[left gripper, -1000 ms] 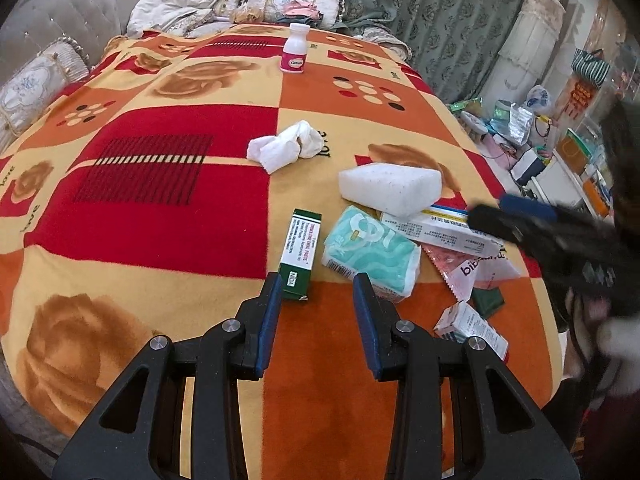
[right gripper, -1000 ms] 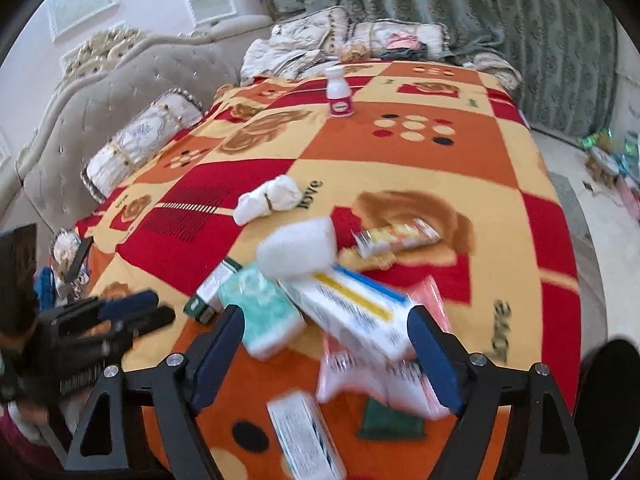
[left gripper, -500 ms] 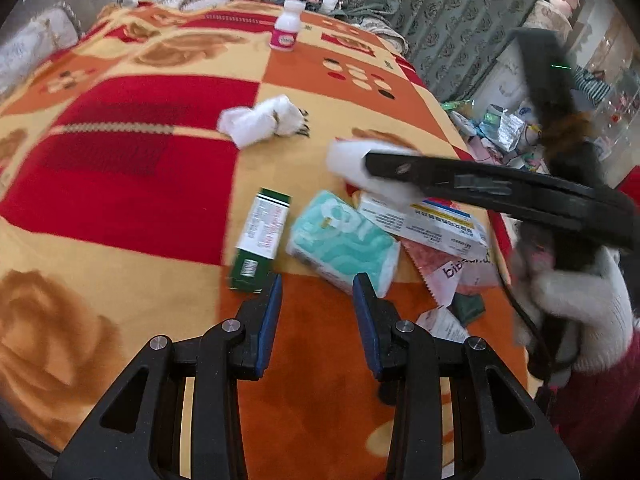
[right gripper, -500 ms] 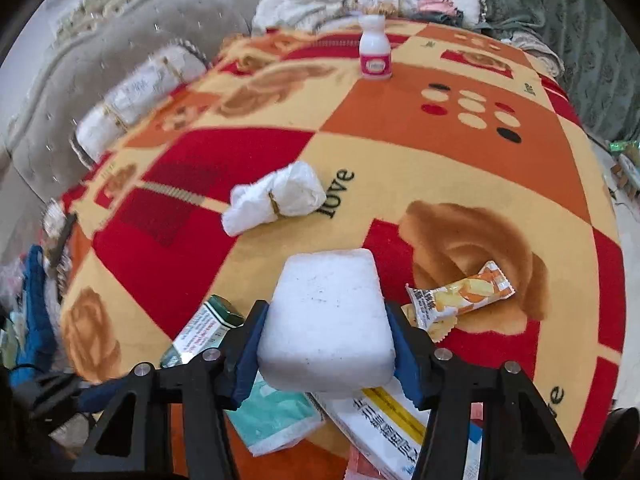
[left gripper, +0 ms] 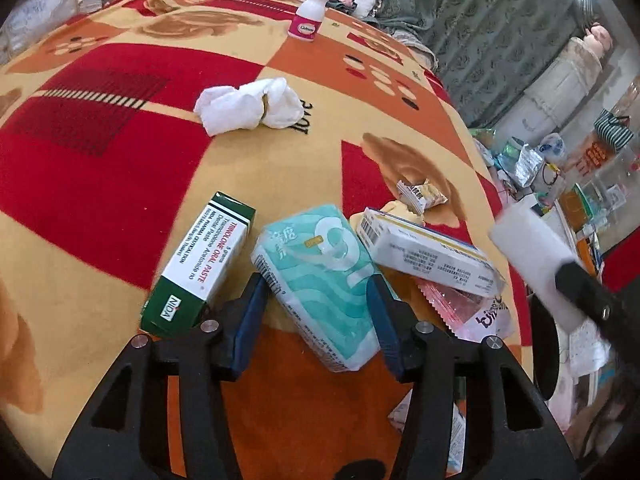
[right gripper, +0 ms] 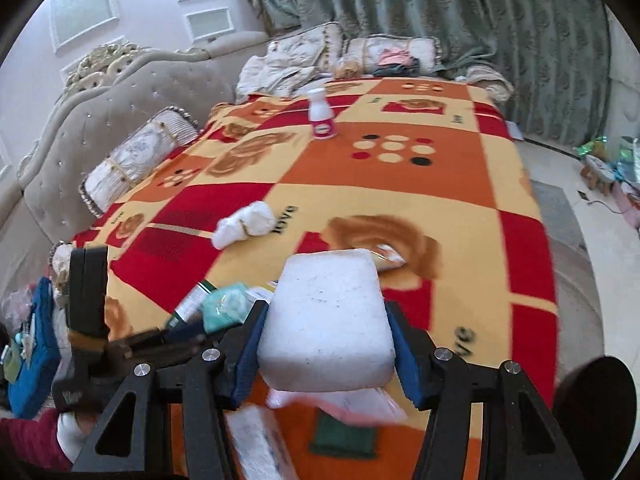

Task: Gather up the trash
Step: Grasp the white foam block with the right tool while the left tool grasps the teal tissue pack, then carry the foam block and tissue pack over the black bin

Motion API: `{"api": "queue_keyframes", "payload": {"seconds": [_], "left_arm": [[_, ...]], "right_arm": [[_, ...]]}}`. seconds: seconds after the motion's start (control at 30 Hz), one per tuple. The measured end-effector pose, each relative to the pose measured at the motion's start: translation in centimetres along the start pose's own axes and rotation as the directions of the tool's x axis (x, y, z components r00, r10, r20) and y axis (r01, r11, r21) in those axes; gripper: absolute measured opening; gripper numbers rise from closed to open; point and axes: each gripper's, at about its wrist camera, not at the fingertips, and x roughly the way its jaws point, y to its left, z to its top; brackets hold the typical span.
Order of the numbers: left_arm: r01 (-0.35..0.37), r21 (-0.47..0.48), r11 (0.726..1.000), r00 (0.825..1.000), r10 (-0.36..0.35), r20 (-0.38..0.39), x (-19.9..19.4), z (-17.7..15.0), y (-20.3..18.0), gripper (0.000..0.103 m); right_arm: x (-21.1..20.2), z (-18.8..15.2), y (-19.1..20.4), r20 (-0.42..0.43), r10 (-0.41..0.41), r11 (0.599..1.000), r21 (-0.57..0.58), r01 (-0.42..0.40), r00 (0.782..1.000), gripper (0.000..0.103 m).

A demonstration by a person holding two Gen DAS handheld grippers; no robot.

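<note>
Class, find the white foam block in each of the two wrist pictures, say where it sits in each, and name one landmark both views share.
Left wrist: the white foam block shows at the right edge, lifted off the blanket in the right gripper.
Right wrist: it fills the lower middle, clamped between the gripper's blue pads.
Shared landmark: the small white bottle with the pink label, standing far up the blanket.

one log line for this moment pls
right claw: shut on white foam block, lifted | left claw: open around teal tissue pack on blanket | phase: collecting
</note>
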Motion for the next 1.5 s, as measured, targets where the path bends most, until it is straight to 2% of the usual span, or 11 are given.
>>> {"api": "queue_keyframes", "payload": {"seconds": [0.03,0.13,0.23,0.53,0.77,1.07,1.5], "left_arm": [[0.011,-0.006,1.0,1.0,-0.011,-0.006,0.1,0.0,0.1,0.029],[0.033,-0.009,0.999,0.999,-0.033,-0.006,-0.4,0.2,0.0,0.02],[0.039,0.034,0.999,0.999,-0.039,0.001,-1.7,0.1,-0.6,0.017],[0.051,0.109,0.993,0.997,-0.057,0.045,-7.2,0.4,-1.0,0.016],[0.11,0.192,0.975,0.991,-0.123,0.059,-10.0,0.1,-4.4,0.016],[0.203,0.297,0.933,0.977,-0.212,-0.004,-9.5,-1.8,-11.5,0.016],[0.294,0.395,0.87,0.956,-0.272,-0.11,-7.0,-4.5,-20.6,0.016]], "right_arm": [[-0.3,-0.5,-0.3,0.001,-0.009,1.0,0.004,0.009,1.0,0.056],[-1.0,-1.3,-1.0,0.006,-0.026,1.0,0.012,0.026,1.0,0.056],[-1.8,-2.2,-1.6,0.009,-0.045,0.999,0.02,0.045,0.999,0.056],[-3.8,-3.9,-2.5,0.028,-0.085,0.996,0.035,0.084,0.996,0.056],[-5.6,-5.2,-3.8,0.044,-0.139,0.989,0.057,0.136,0.989,0.056],[-8.5,-7.3,-7.1,0.051,-0.22,0.971,0.107,0.214,0.974,0.056],[-11.9,-10.5,-13.5,0.031,-0.306,0.93,0.222,0.292,0.951,0.056]]}}
